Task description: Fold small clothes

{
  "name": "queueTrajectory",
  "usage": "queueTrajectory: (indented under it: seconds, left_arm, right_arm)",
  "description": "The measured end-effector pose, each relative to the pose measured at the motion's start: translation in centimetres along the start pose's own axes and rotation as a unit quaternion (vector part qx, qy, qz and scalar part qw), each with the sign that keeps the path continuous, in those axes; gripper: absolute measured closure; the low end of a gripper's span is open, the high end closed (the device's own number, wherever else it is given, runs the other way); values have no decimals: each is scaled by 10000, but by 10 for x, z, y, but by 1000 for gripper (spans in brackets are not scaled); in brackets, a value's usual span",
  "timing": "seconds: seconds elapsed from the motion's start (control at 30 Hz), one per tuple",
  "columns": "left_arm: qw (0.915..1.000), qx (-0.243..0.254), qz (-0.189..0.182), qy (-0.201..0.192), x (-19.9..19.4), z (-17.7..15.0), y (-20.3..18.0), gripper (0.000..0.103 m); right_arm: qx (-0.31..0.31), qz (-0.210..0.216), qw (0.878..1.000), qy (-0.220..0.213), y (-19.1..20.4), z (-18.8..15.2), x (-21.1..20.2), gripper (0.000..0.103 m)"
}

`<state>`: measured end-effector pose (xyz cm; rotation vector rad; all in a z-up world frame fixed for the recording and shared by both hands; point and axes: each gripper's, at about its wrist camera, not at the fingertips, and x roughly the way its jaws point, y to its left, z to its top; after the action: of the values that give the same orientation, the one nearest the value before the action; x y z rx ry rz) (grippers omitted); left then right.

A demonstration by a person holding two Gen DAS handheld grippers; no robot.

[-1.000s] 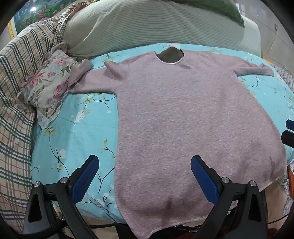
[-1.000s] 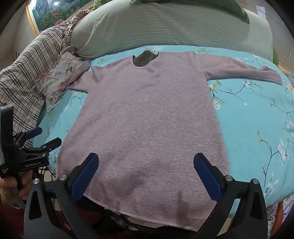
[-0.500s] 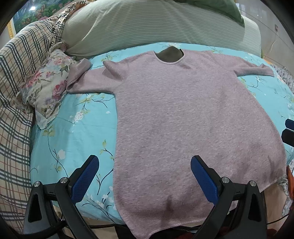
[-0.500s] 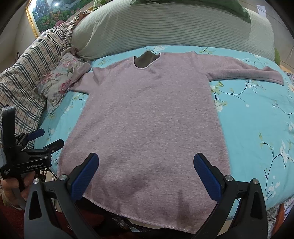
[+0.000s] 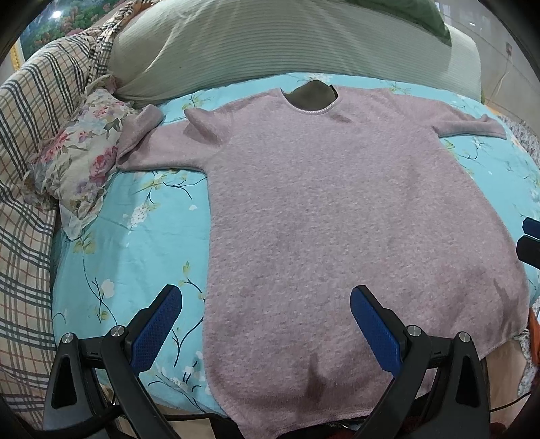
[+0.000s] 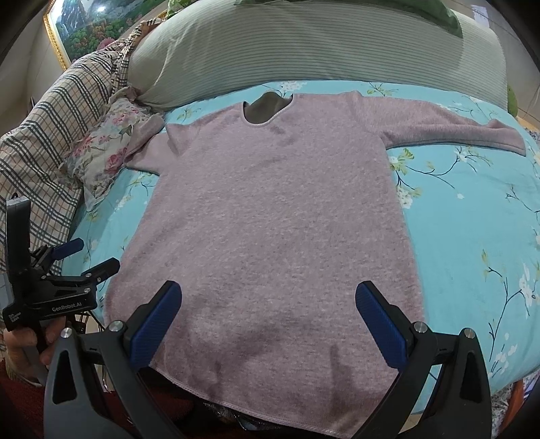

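Note:
A pink long-sleeved top point(image 5: 337, 216) lies flat, front up, on the turquoise floral bedsheet point(image 5: 135, 236), neck toward the pillows and hem at the near bed edge. It also shows in the right wrist view point(image 6: 276, 229). Its left sleeve end rests on a floral cushion point(image 5: 84, 162); the right sleeve point(image 6: 452, 131) stretches out sideways. My left gripper point(image 5: 266, 320) is open and empty, above the hem's left part. My right gripper point(image 6: 270, 317) is open and empty, above the hem's middle. The left gripper is also seen from the right wrist view point(image 6: 87, 256), beside the hem's left corner.
A long green striped pillow point(image 5: 270, 44) lies across the head of the bed. A plaid blanket point(image 5: 30, 135) is piled at the left. A framed landscape picture point(image 6: 87, 23) hangs at the back left. The bed's near edge drops off just under both grippers.
Both grippers have drifted slightly; the top sits a little higher and closer in both views. The left gripper moved up and right in the right wrist view. Nothing was grasped.

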<state>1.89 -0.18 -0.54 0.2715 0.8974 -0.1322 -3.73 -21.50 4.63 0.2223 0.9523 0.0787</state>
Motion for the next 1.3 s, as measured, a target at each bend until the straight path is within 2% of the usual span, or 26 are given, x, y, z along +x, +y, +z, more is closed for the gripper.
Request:
queueTrajectory:
  seconds: [0.27,0.5,0.6,0.7,0.93,1.13,1.17,1.23,1.3]
  left_arm:
    - [10000,55,47,-27,7,7,-2,3]
    - [9999,14,-91,46,15,14,-5,3]
    - [9999,79,-31,98,20,19,-5,3]
    - [9999,29,-74,75,28,24,-3,3]
    - [9995,-124,-84,290,56,46,7,3]
    - [9996,-138,16,260,72,66,9,3]
    - [9996,-127,34,261,75,70,8,3]
    - [9995,-139,9,271,79,76,6,3]
    - [9994,-142,-24,301,85,82,3,3]
  right_arm:
    - [90,80,9999,-40,-4,6,3,0]
    - [119,21,9998,-156,-16,17,9,0]
    - [200,92,9993,-297,-26,21,11,0]
    - [335,-20,9991,-268,-43,27,16,0]
    - [1019,-306,9930,-520,-119,45,20,0]
    - [1861,-601,9759,-964,-222,66,18,2]
    - [2053,-743,9707,-1008,-244,71,19,4]
    - [2494,-909,9573,-1145,-287,81,21,22]
    - [2944,-1028,9412,-1299,-329,92,23,31]
